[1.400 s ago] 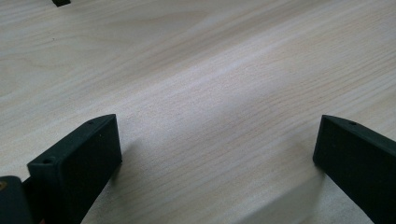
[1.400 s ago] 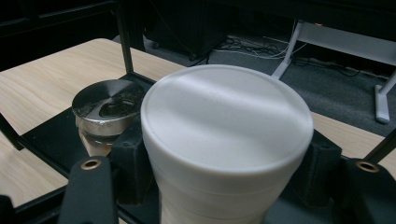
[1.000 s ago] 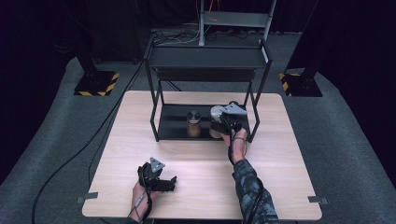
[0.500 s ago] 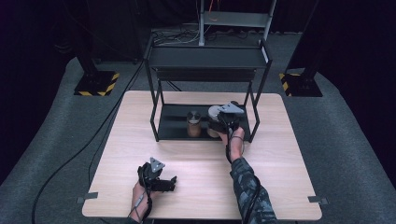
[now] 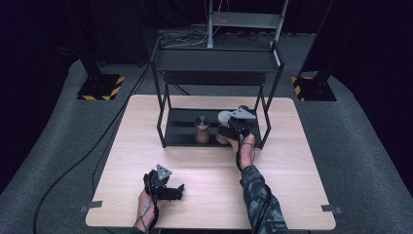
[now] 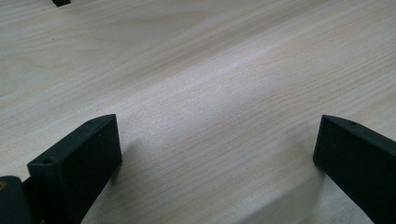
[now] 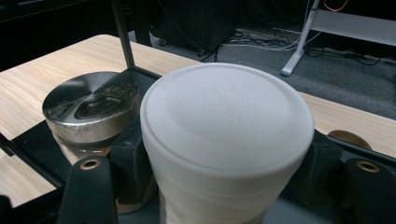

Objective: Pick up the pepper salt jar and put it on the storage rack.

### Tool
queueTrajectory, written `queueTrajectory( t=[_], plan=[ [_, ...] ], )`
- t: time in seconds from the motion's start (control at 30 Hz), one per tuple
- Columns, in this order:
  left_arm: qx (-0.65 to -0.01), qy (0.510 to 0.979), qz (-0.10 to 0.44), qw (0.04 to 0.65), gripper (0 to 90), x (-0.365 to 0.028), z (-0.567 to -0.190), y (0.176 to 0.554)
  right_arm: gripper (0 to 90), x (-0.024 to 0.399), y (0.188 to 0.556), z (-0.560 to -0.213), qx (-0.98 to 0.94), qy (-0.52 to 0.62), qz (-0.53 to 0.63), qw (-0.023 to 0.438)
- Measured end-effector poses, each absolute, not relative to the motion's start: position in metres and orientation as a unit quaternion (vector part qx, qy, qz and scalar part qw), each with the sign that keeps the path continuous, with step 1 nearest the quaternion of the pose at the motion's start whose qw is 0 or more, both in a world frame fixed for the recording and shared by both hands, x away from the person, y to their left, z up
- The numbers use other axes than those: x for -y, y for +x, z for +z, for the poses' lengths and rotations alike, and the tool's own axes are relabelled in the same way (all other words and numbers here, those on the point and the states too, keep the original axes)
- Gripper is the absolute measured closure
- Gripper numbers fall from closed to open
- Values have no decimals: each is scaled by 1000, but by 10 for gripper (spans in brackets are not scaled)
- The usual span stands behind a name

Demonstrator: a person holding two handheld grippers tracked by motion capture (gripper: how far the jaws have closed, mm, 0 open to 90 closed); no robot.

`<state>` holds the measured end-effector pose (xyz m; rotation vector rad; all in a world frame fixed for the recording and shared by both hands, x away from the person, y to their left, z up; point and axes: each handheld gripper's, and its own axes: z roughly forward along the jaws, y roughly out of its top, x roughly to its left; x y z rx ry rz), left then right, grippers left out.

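A pale wood counter (image 5: pixel 292 195) stands on grey carpet in a dark room, with a black two-level rack (image 5: pixel 214 61) at its far edge and cables trailing over the floor behind. On the rack's lower shelf (image 5: pixel 180 127), toward its right end, the right tongs (image 5: pixel 229 127) are clamped on a white lidded cup (image 7: pixel 224 140), one black pad on each side of it; a metal-topped jar (image 7: pixel 91 109) stands just beside the cup on the same shelf, nearer the middle. From the high view the cup's body is mostly hidden under the tongs and the hand, and I cannot tell whether its base touches the shelf. The left tongs (image 5: pixel 170 187) rest near the counter's front edge, left of centre, spread wide over bare wood with nothing between them. Against the frames from a moment earlier, the right tongs and cup have shifted a little toward the jar; the left tongs sit in the same place.
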<state>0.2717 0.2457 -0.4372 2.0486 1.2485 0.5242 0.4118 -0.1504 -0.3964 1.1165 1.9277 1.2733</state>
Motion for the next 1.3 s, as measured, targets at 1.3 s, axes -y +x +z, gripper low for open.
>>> queueTrajectory(
  t=[1.3],
  plan=[
    [-479,785,201,337,4,-246,-437,272,0,211,308,-412,-764,503,345,210]
  ],
)
